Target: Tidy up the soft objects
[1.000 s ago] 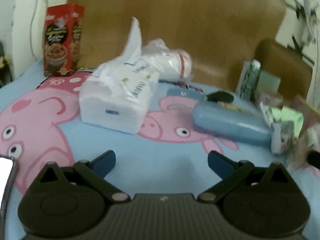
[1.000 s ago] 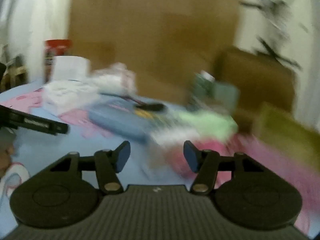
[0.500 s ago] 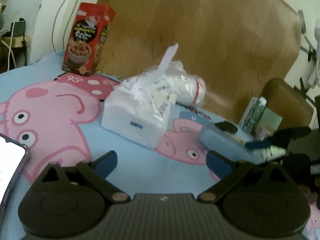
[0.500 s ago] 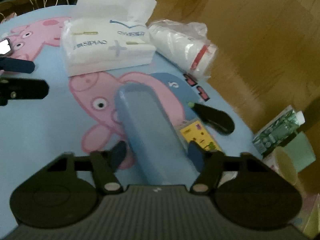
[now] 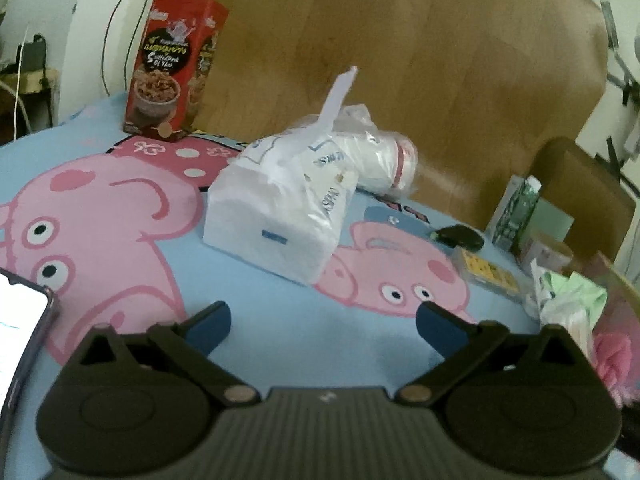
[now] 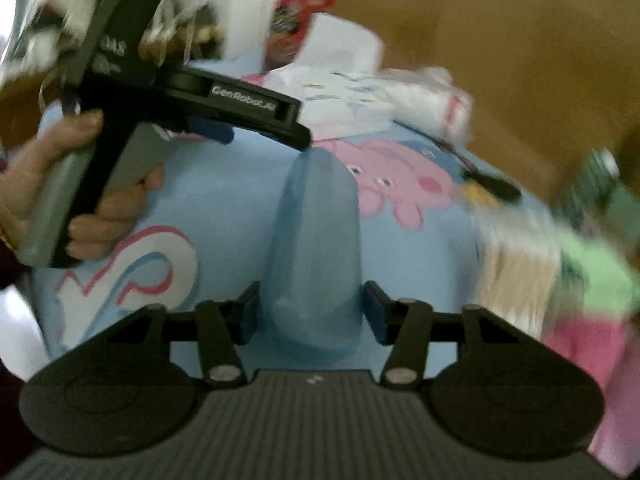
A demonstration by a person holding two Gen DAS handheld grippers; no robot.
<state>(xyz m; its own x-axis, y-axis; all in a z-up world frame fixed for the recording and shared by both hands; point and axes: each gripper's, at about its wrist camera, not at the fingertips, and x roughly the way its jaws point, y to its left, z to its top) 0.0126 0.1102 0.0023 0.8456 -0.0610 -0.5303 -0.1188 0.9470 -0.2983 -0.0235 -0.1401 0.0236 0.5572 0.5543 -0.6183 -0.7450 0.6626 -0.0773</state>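
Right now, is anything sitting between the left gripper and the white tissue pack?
Nothing visible does. The left gripper is open and faces the tissue pack across bare blue bedsheet. The phone lies off to the left, and the pile of small cloths off to the right.

You have the tissue pack mid-bedsheet; cereal box at its far left edge; cup sleeve directly behind the pack; phone at near left.
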